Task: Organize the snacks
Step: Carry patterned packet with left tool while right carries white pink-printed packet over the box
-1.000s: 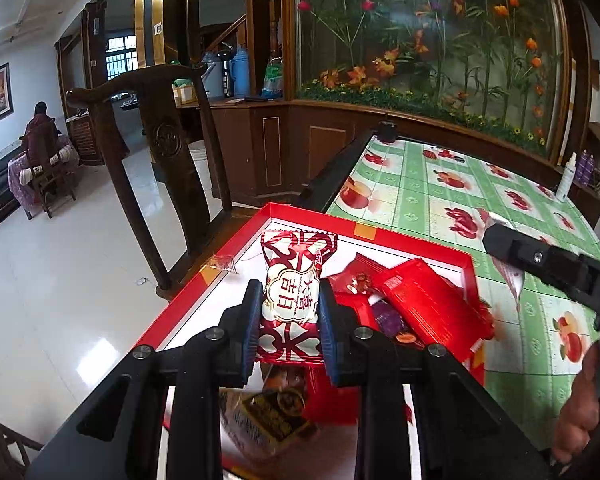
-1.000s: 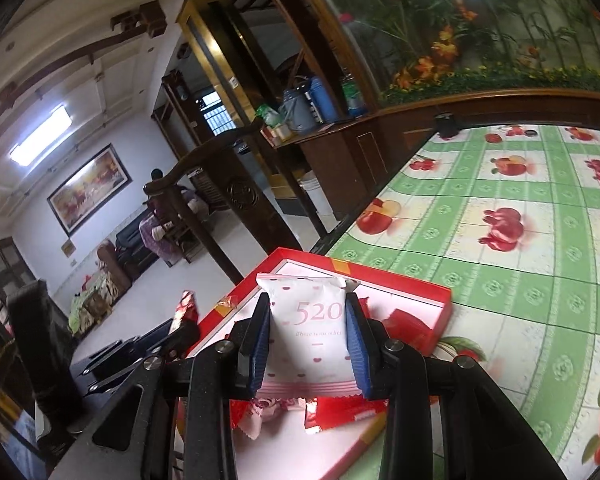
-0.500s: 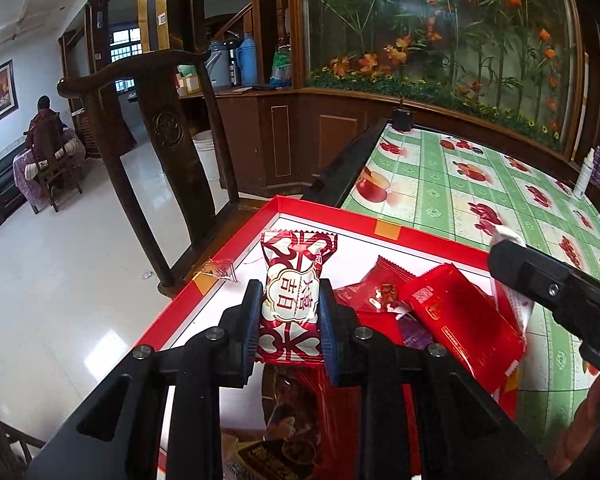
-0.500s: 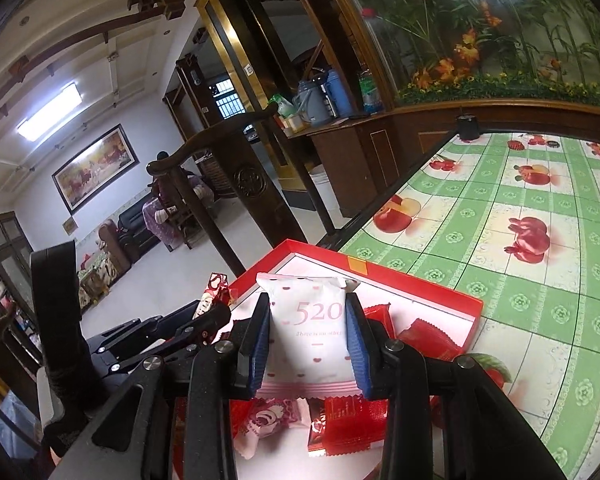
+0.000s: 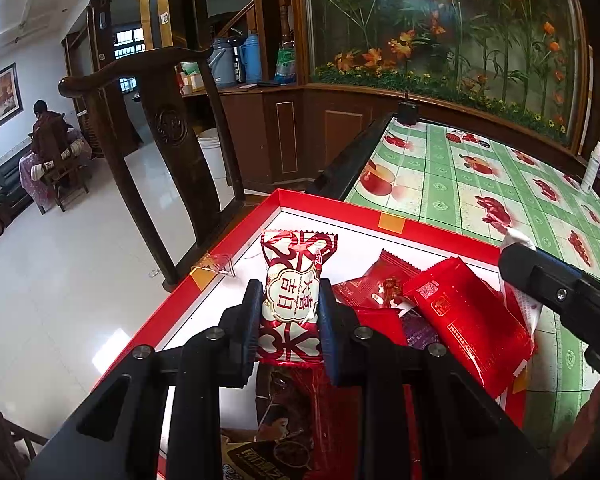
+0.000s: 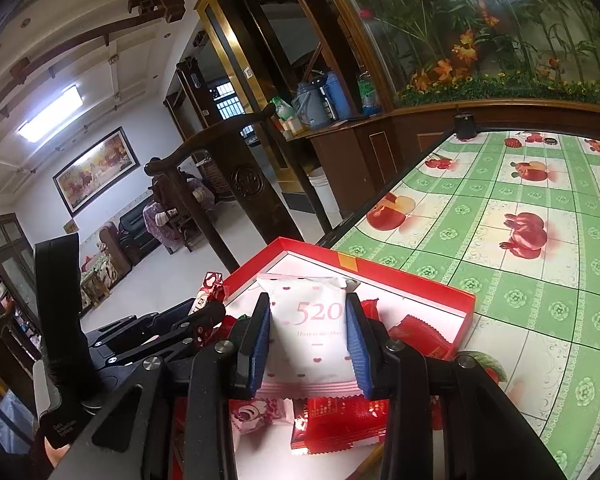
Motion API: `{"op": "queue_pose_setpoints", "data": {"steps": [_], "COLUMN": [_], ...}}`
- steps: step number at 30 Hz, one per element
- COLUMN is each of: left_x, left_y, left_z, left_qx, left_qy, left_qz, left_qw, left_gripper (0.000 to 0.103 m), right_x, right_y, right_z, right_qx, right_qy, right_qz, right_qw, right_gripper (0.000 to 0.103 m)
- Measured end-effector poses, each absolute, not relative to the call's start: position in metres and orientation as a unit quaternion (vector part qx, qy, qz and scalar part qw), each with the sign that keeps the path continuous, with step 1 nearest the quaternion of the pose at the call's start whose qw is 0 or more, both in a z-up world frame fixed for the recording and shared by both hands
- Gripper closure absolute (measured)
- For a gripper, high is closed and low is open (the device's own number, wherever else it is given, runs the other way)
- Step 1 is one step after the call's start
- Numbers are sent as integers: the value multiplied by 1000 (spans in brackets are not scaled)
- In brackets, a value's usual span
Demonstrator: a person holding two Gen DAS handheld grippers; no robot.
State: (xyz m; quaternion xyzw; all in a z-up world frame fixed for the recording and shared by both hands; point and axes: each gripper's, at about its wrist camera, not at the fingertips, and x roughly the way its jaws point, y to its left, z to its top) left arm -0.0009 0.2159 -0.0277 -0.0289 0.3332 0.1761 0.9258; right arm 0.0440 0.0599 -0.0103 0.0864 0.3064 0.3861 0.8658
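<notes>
My left gripper [image 5: 288, 300] is shut on a red-and-white snack packet [image 5: 294, 280] and holds it above a red box [image 5: 324, 204] with a white floor. My right gripper [image 6: 307, 320] is shut on a white packet marked 520 [image 6: 312, 328] above the same box [image 6: 380, 268]. Several red packets [image 5: 464, 312] lie piled in the box's right part. The right gripper shows at the right edge of the left wrist view [image 5: 556, 292]. The left gripper shows at the left of the right wrist view [image 6: 204, 312].
The box sits at the corner of a table with a green fruit-patterned cloth [image 5: 480, 176]. A dark wooden chair [image 5: 168, 128] stands just left of the box. A wooden cabinet [image 5: 340, 128] runs behind the table. A white bottle [image 5: 592, 166] stands far right.
Both grippers have risen a little and drawn back over the box, each with its packet in it. More of the red packets in the box now show.
</notes>
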Motion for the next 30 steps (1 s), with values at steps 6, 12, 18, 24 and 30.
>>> {"op": "queue_pose_setpoints", "data": {"steps": [6,12,18,24,30], "left_x": [0,1,3,4,5], "left_y": [208,192,188,185,182], "left_z": [-28,-28,-27,-27,-27], "left_qx": [-3,33,42,45,52], "left_qy": [325,310,303,300,297], "left_qz": [197,208,215,218,219], "left_qw": [925,927,927,928,928], "left_gripper": [79,79,79,79,79], "right_x": [50,51,46,43,38], "right_y": [38,28,28,27,31], "right_z": [-11,-8,-5,-2,-2], "right_qx": [107,115,109,108,101], "right_qy": [301,292,284,277,276], "right_qz": [369,363,368,372,382], "right_qw": [873,877,879,879,876], "right_gripper": [67,66,66,66,65]}}
